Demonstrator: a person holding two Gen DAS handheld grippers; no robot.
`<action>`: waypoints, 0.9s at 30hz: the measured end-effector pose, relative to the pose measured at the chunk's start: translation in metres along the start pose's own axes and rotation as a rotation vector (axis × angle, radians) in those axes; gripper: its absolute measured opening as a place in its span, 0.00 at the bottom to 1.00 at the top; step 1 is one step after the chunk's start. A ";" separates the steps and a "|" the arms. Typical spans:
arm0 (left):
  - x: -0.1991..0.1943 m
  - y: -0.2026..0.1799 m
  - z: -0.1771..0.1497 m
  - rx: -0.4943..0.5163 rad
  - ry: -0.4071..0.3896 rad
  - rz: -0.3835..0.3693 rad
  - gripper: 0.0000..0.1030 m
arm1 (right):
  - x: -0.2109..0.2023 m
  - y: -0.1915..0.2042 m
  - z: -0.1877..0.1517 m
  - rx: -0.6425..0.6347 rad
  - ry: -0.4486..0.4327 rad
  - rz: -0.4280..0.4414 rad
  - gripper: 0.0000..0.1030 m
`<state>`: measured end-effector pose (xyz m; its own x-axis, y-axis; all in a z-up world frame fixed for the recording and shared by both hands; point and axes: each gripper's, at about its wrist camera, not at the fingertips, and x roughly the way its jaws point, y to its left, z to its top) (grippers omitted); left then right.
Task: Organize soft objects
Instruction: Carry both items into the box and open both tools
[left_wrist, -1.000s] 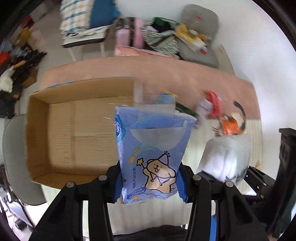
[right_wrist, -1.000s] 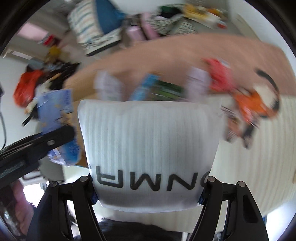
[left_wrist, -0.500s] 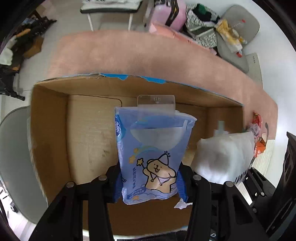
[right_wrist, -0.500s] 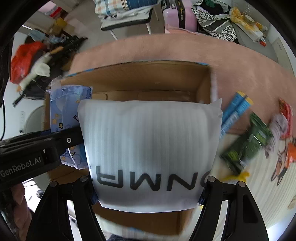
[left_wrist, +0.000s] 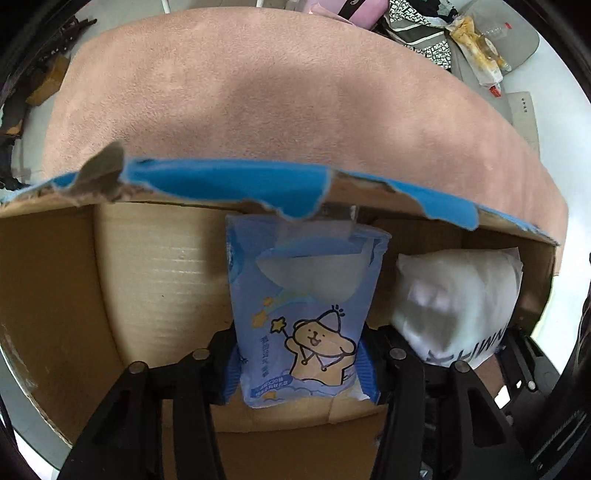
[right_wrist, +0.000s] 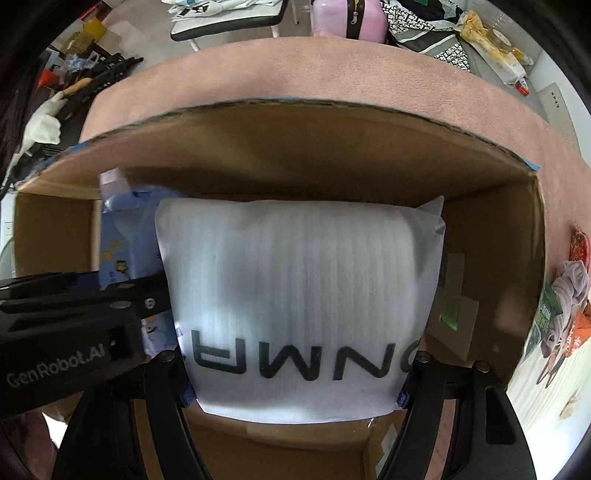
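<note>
My left gripper is shut on a blue tissue pack with a cartoon bear and holds it inside the open cardboard box, its top against the far wall. My right gripper is shut on a white foam-wrapped pack with black letters, also inside the box and close to the far wall. The white pack shows in the left wrist view right of the blue pack. The blue pack and the left gripper's body show left of the white pack.
The box stands on a pink-brown table. Its far rim is torn with blue tape. Snack packs and soft items lie on a striped cloth right of the box. Chairs, bags and clutter stand beyond the table.
Both grippers have moved forward and down into the box with their packs. The far wall now fills much of both views and both packs sit close to it.
</note>
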<state>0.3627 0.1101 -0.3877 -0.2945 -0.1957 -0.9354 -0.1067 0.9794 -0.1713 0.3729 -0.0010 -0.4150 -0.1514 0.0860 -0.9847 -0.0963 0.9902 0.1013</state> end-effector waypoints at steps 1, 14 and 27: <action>-0.001 0.000 -0.001 0.009 0.001 0.011 0.53 | 0.002 0.000 0.000 0.003 0.008 -0.001 0.75; -0.095 0.012 -0.054 0.027 -0.221 0.057 0.97 | -0.047 0.016 -0.033 -0.001 -0.067 -0.007 1.00; -0.138 0.025 -0.140 0.050 -0.437 0.141 0.99 | -0.146 0.015 -0.129 0.033 -0.232 -0.010 1.00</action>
<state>0.2673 0.1546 -0.2192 0.1265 -0.0314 -0.9915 -0.0456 0.9983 -0.0374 0.2663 -0.0130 -0.2510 0.0797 0.0958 -0.9922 -0.0636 0.9938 0.0909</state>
